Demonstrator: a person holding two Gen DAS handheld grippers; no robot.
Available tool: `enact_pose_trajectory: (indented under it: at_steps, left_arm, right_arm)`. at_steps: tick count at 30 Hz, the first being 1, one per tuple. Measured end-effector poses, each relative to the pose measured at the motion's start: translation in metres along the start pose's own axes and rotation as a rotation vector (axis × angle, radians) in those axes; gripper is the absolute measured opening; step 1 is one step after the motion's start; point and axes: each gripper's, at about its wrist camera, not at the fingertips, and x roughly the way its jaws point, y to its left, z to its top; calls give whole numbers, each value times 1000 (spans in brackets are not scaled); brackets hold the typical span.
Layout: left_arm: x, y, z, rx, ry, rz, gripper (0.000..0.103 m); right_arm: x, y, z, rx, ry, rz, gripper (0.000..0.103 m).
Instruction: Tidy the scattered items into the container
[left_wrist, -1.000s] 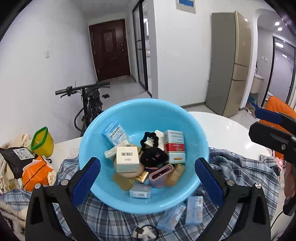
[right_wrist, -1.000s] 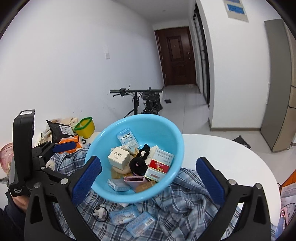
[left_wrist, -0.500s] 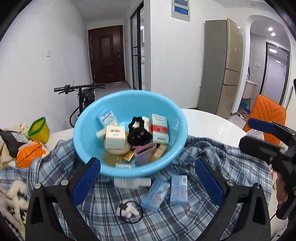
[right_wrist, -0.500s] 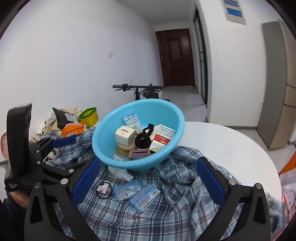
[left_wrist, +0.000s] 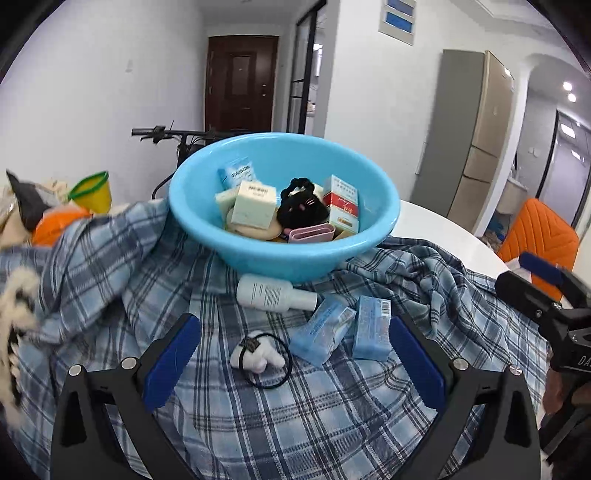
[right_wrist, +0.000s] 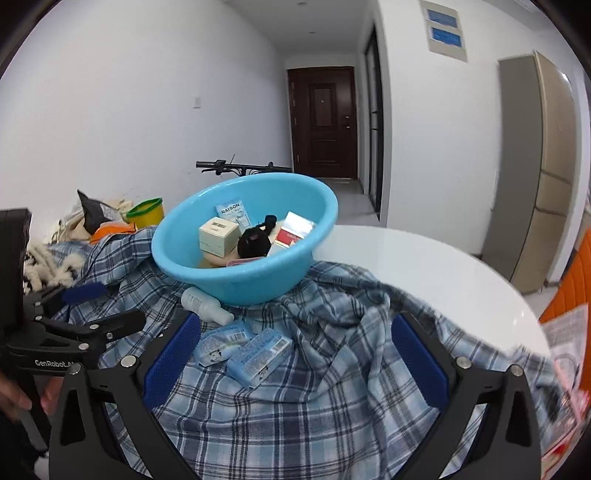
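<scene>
A light blue basin (left_wrist: 295, 254) (right_wrist: 258, 277) sits on a plaid shirt (left_wrist: 332, 406) (right_wrist: 325, 387) and holds several boxes, a black scrunchie and a pink case. In front of it lie a white bottle (left_wrist: 271, 293) (right_wrist: 205, 304), two blue packets (left_wrist: 321, 334) (right_wrist: 258, 352) and a white charm on a black hair tie (left_wrist: 258, 356). My left gripper (left_wrist: 293, 363) is open just short of the hair tie and packets. My right gripper (right_wrist: 295, 363) is open near the packets, nothing between its fingers.
The shirt covers a round white table (right_wrist: 424, 266). A yellow cup (left_wrist: 92, 192), an orange bag (left_wrist: 51, 225) and fuzzy fabric (right_wrist: 44, 258) crowd the left. An orange chair (left_wrist: 539, 229) stands right; a bicycle (right_wrist: 240, 168) is behind.
Both grippers have pulled back and dropped lower, away from the basin. The bottle, packets and hair tie in front of it have come into full view.
</scene>
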Motion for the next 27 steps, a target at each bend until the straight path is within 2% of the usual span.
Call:
enact_pose_trajectory:
  at_steps: [4, 7, 10, 16, 19, 23, 27]
  left_arm:
    - [6, 7, -9, -50, -17, 2, 103]
    - [2, 9, -16, -64, -69, 15, 103]
    - [-5, 7, -21, -46, -132, 41, 103]
    - [-9, 3, -29, -50, -187, 57, 103]
    - [-17, 5, -37, -63, -248, 102, 103]
    - [-27, 12, -45, -66, -315, 135, 103]
    - [-28, 14, -50, -67, -334, 131, 103]
  right_arm:
    - [1, -10, -12, 72, -56, 17, 103]
    - [3, -10, -18, 84, -103, 4, 103]
    - [3, -5, -23, 60, -140, -11, 103]
    - [-4, 9, -38, 19, -232, -15, 103]
    - [-10, 20, -45, -34, -278, -23, 103]
    - [-12, 28, -52, -68, -295, 13, 103]
    - [-12, 33, -57, -86, -312, -10, 103]
